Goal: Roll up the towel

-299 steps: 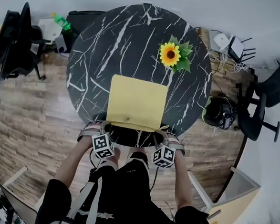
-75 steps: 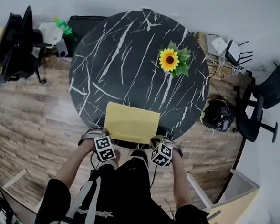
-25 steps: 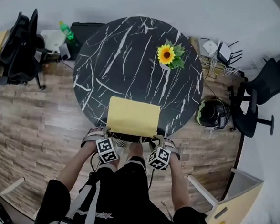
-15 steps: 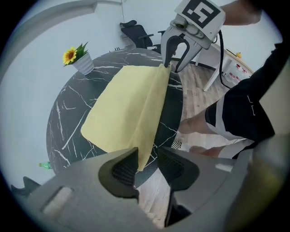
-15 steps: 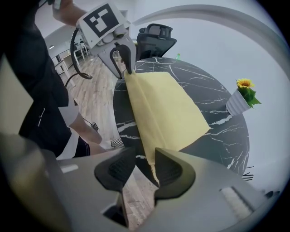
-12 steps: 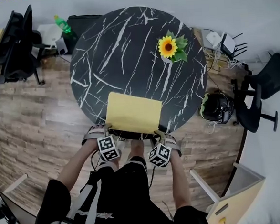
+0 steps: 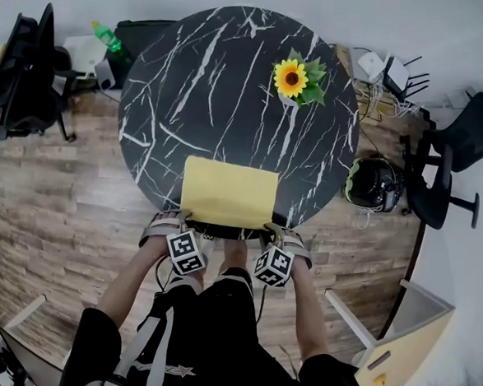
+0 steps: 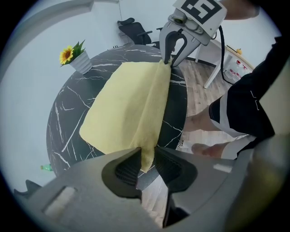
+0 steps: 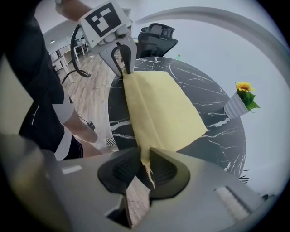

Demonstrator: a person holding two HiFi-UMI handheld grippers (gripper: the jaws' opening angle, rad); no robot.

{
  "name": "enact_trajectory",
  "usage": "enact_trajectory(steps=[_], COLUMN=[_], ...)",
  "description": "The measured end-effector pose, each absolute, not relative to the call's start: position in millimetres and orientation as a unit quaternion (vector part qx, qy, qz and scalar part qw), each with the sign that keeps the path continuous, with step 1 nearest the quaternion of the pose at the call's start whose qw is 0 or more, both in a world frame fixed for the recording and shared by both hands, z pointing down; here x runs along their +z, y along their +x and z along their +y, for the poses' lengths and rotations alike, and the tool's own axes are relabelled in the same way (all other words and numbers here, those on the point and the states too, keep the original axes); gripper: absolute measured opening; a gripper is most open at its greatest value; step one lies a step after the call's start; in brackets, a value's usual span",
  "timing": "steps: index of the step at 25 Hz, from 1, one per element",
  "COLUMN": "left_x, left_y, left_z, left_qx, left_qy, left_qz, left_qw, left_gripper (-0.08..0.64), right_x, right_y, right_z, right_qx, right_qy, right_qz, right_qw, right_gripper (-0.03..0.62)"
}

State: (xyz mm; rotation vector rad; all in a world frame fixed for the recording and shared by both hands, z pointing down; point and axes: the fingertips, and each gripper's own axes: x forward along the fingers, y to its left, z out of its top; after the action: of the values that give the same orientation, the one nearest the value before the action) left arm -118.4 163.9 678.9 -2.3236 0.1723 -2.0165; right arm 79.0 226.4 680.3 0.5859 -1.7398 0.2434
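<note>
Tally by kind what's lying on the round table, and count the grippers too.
Yellow towel: 1
Potted sunflower: 1
Grippers: 2, the left gripper and the right gripper; the jaws of each have just been closing and pinch the towel's near edge.
Total: 4

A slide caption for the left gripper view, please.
Left gripper and right gripper, jaws just closing, pinch the yellow towel by its edge.
</note>
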Motion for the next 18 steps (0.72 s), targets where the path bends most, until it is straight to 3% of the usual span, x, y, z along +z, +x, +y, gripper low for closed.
enact_trajectory(steps=[13,18], left_x=[679.9,678.7], left_y=[-119.1,-123.9], left_z=[166.4,176.2], left_qx=[-0.661,-0.664], left_qy=[-0.744,-0.744], left_qz=[0.063,0.049], left_qw=[0.071,0.056], left_gripper=[0.043,0.032], right_x=[680.1,679.0], right_y=[80.8,78.5], right_z=[225.6,237.9], right_qx=[0.09,0.1], right_qy=[0.262,0.242], right_qz=[-0.751,-0.755], right_qw=[0.6,0.602], right_gripper=[0.031,0.026])
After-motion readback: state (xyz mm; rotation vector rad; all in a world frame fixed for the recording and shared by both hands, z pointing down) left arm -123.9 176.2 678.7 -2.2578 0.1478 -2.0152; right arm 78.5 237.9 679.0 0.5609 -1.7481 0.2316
